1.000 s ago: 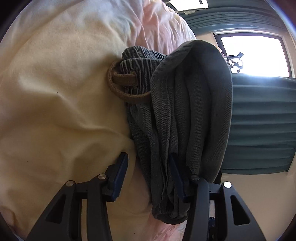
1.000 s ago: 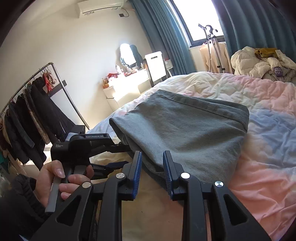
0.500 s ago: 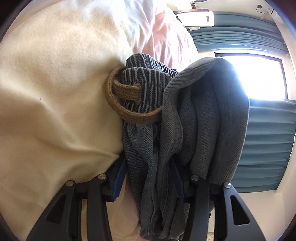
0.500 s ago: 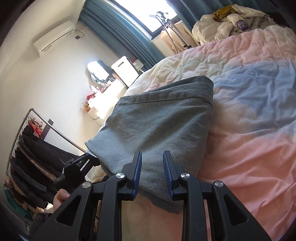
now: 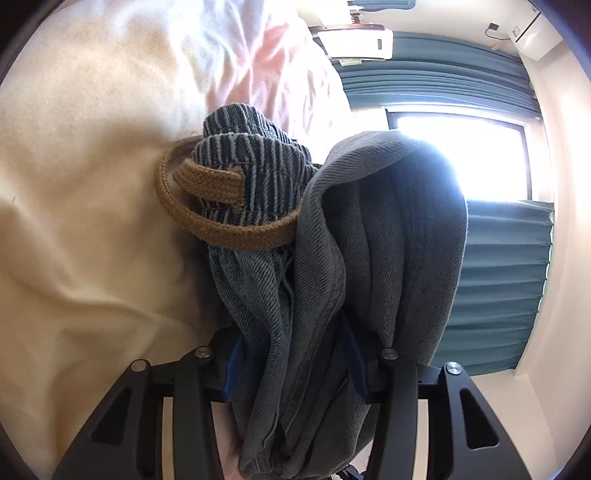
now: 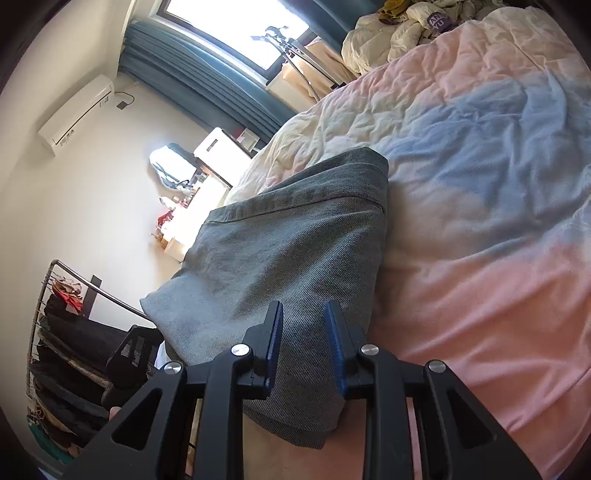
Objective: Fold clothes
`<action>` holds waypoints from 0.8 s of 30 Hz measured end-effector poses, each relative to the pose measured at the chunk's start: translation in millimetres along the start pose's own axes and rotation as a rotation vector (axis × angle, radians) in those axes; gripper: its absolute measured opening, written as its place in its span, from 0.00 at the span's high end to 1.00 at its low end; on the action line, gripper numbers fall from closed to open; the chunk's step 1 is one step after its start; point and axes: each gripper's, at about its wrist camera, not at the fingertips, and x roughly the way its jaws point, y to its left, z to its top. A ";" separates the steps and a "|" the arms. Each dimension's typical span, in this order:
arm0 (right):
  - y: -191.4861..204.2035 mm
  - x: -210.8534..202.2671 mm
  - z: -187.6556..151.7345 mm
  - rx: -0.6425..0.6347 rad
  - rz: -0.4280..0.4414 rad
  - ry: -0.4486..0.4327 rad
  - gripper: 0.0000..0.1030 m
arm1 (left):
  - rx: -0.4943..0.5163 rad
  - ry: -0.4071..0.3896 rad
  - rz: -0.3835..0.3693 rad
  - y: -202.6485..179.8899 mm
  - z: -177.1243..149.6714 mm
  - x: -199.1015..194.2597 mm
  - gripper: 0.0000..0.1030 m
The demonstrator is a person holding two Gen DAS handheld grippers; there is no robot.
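Folded grey-blue jeans [image 5: 332, 277] with a brown woven belt [image 5: 221, 229] lie on a cream blanket [image 5: 92, 221]. My left gripper [image 5: 293, 362] has pushed in around one end of the bundle. Several layers fill the gap between its blue pads, and the outer layer drapes over the right finger. Nothing shows the pads squeezing the cloth. In the right wrist view the jeans [image 6: 288, 251] lie flat on the pastel duvet [image 6: 480, 221]. My right gripper [image 6: 304, 339] is over their near end, its narrow gap empty above the flat cloth. The left gripper [image 6: 129, 354] shows at the jeans' left edge.
A clothes rack [image 6: 62, 332] with dark garments stands at the lower left. A dresser [image 6: 192, 210] and an air conditioner [image 6: 74, 114] are by the far wall. A heap of pale clothes [image 6: 424, 26] sits beyond the bed. Blue curtains [image 5: 498, 277] flank a bright window.
The left gripper has slid further onto the jeans, and cloth now fills the gap that was beside its left finger. The right gripper has rolled and sunk toward the jeans' near end.
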 end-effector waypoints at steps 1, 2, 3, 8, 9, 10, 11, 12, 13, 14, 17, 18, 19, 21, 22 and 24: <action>-0.5 1.1 0.5 0.001 0.001 0.001 0.76 | -0.022 -0.017 0.019 4.2 1.1 -0.8 0.54; -0.8 2.1 0.9 0.002 0.002 0.002 0.76 | -0.055 -0.050 0.036 10.0 2.5 -5.2 0.54; -0.6 2.8 1.3 -0.001 0.001 0.002 0.76 | -0.082 -0.079 0.046 14.4 3.8 -9.1 0.54; -1.3 7.7 2.8 -0.002 -0.003 0.005 0.76 | -0.108 -0.104 0.016 12.2 7.4 -5.9 0.54; -1.6 8.9 3.1 0.000 -0.002 0.006 0.76 | -0.106 -0.092 0.009 10.6 7.7 -0.8 0.54; -1.7 10.0 3.4 0.001 -0.003 0.007 0.76 | -0.099 -0.084 0.010 8.3 8.2 3.7 0.54; -1.7 10.8 3.7 0.002 -0.003 0.008 0.76 | -0.090 -0.079 0.015 5.9 9.2 7.3 0.54; -2.0 10.9 4.0 0.004 0.000 0.007 0.76 | -0.085 -0.075 0.023 4.7 14.5 9.3 0.54; -2.6 11.0 4.4 0.007 0.002 0.007 0.76 | -0.081 -0.069 0.037 5.6 26.8 9.7 0.54; -3.1 11.0 4.8 0.011 0.005 0.007 0.76 | -0.079 -0.059 0.057 5.9 30.1 11.9 0.54; -5.7 11.7 6.4 0.026 -0.001 0.005 0.75 | -0.092 -0.065 0.076 11.2 38.2 8.5 0.54; -7.2 12.1 6.8 0.033 -0.001 0.005 0.75 | -0.083 -0.069 0.077 18.3 48.5 4.1 0.54; -8.8 12.5 7.2 0.039 -0.001 0.005 0.74 | -0.079 -0.071 0.076 17.2 49.4 5.6 0.54; -11.8 14.4 9.7 0.055 0.004 0.005 0.69 | -0.071 -0.074 0.073 15.1 51.1 8.8 0.54; -13.1 15.6 11.4 0.064 0.008 0.005 0.68 | -0.068 -0.074 0.070 13.8 52.2 10.2 0.54; -14.9 18.5 16.1 0.072 0.008 0.001 0.61 | -0.056 -0.067 0.049 12.5 53.0 10.0 0.54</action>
